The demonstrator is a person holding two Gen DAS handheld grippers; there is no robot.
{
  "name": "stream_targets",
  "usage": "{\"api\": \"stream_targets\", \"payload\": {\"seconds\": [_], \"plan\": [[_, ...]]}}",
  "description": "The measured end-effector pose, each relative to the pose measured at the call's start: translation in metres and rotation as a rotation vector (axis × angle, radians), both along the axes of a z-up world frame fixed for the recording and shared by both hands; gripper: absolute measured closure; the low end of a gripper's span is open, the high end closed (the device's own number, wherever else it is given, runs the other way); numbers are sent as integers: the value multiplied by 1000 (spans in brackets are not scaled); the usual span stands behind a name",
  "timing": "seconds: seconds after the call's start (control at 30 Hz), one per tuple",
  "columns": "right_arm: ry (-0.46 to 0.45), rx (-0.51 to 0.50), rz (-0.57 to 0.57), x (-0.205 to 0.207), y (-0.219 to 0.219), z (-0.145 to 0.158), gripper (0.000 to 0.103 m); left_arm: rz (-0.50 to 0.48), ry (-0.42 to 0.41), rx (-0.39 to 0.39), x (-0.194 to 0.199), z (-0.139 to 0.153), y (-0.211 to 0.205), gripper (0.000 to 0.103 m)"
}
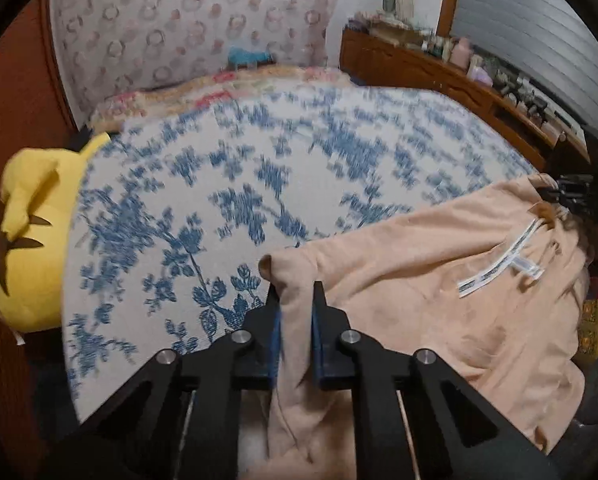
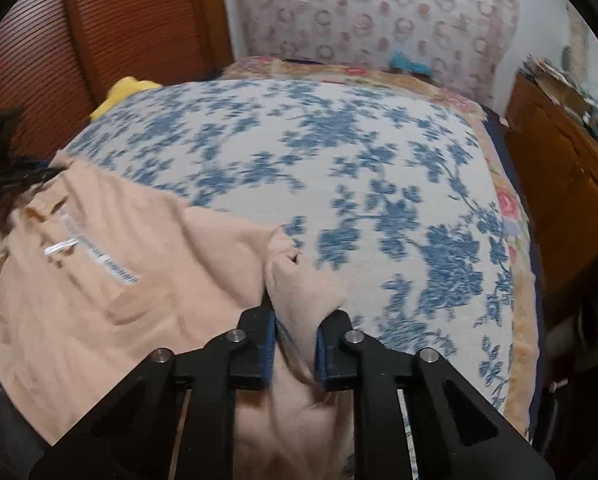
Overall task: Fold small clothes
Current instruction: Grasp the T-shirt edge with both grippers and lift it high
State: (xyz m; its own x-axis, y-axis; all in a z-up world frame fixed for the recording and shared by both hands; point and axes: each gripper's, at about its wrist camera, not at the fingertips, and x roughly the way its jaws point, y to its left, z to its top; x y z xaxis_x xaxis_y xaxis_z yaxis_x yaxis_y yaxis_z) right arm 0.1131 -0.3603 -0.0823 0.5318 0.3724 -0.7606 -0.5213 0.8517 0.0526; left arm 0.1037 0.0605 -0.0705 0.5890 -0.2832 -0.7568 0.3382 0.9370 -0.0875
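Peach garment (image 1: 439, 280) pinched between both grippers' fingers (image 1: 273, 320)

left claw (image 1: 296, 292): matte black plastic, two angular fingers, tips tapering to points
left pads (image 1: 276, 344): blue lining on inner finger faces
left pins (image 1: 241, 336): four round silver pivots, two each side
left arms (image 1: 451, 400): black linkage with triangular cut-outs, pale slots between
right claw (image 2: 295, 320): same black build
right pads (image 2: 270, 350): blue
right pins (image 2: 353, 336): four silver, matching layout
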Motion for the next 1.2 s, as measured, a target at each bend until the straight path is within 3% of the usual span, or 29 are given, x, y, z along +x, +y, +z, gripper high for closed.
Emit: {"api": "stream_targets", "payload": {"seconds": [0.1, 0.2, 0.4, 0.63, 0.87, 1.2], "plan": [[-84, 53, 15, -22, 3, 28, 94, 9, -113, -96, -27, 44, 10, 94], [-200, 120, 5, -48, -1, 78, 95, 4, -220, -139, -49, 88, 15, 94], [-457, 188, -18, -90, -5, 192, 95, -1, -456, -168, -87, 186, 21, 94], [-663, 225, -38, -116, -15, 297, 95, 35, -688, -160, -118, 281, 44, 94], [-804, 200, -41, -135, -11, 367, 95, 73, -865, -145, -141, 337, 69, 94], [-915, 151, -21, -178, -11, 408, 95, 82, -951, -146, -162, 354, 87, 94]]}}
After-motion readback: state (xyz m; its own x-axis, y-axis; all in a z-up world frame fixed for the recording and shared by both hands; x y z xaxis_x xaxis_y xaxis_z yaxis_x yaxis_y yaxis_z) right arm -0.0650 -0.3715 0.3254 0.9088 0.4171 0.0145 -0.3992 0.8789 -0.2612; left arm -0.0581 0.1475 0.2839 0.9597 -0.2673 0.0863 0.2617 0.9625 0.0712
